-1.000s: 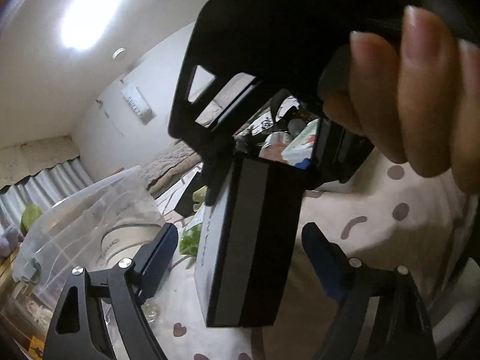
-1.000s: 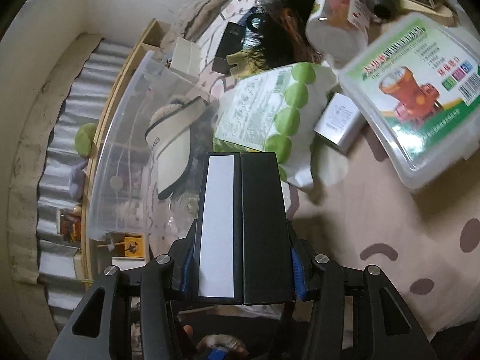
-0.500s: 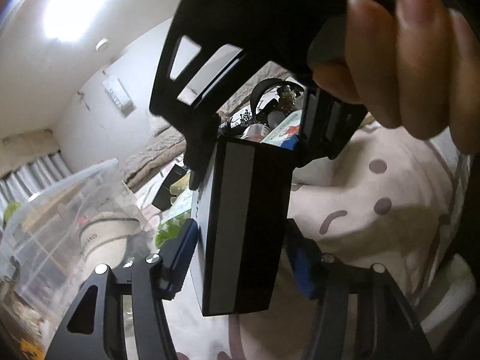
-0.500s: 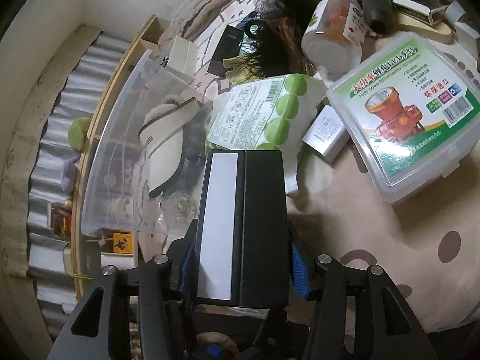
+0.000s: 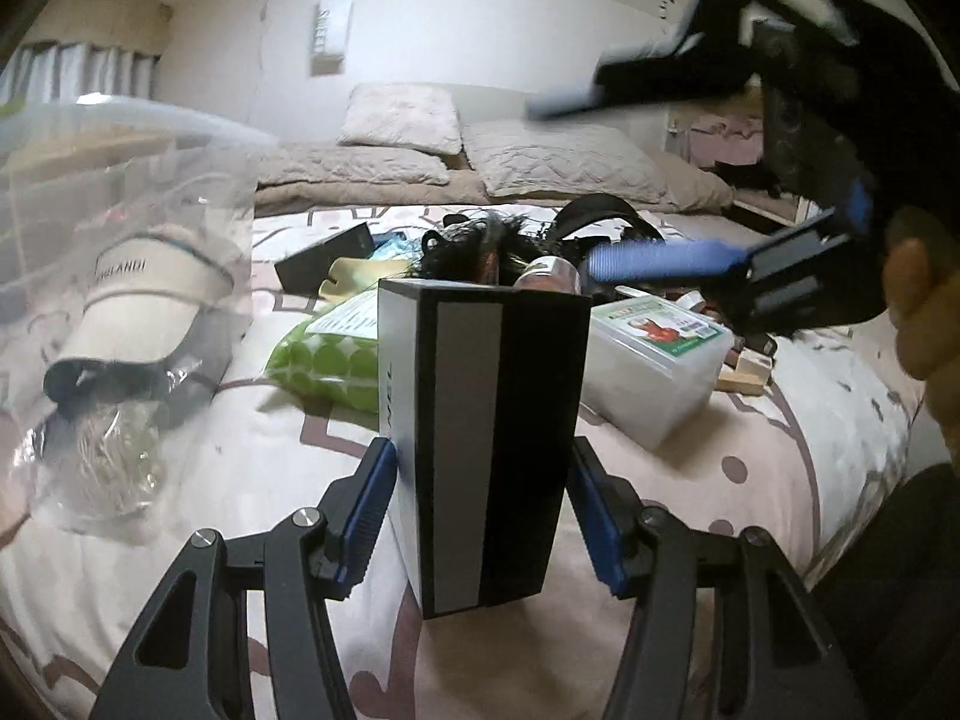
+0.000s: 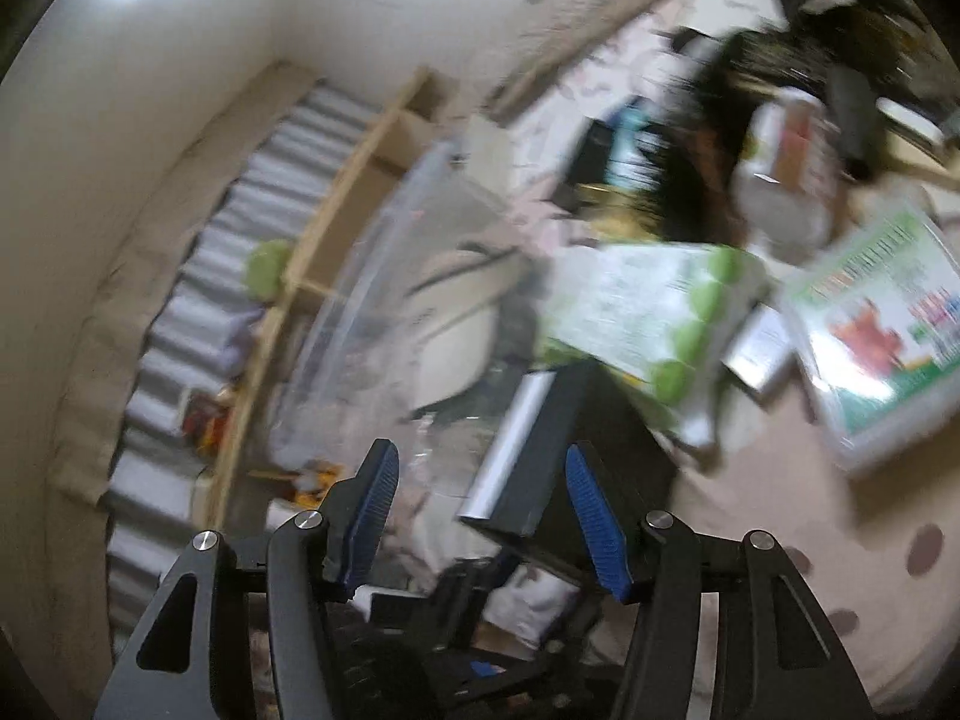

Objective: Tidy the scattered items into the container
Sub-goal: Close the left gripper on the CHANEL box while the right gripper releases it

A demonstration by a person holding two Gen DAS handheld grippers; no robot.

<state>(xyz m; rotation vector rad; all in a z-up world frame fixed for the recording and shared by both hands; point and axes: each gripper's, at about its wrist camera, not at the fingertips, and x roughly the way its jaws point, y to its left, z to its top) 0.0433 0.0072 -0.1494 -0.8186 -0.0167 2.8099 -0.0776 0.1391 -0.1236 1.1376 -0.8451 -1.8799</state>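
Note:
A black box with a grey stripe (image 5: 486, 420) stands upright between the blue pads of my left gripper (image 5: 480, 456), which is shut on its sides above the bed. My right gripper (image 6: 480, 456) is off the box (image 6: 558, 456); its jaws are opening and nothing is pressed between them. In the left wrist view the right gripper (image 5: 564, 186) hangs blurred at the upper right, with a hand (image 5: 924, 312) behind it. The clear plastic bin (image 5: 120, 138) lies to the left with a white cap (image 5: 144, 288) inside.
On the patterned bedspread (image 5: 750, 468) lie a green-dotted packet (image 5: 324, 354), a clear lidded case with a red and green label (image 5: 654, 360), a tuft of black hair (image 5: 480, 246) and a small dark box (image 5: 324, 258). Pillows (image 5: 558, 162) line the far side.
The left gripper closed on the black box and rolled it upright. The right gripper let go of the box, opened and lifted up and away; its view is now blurred.

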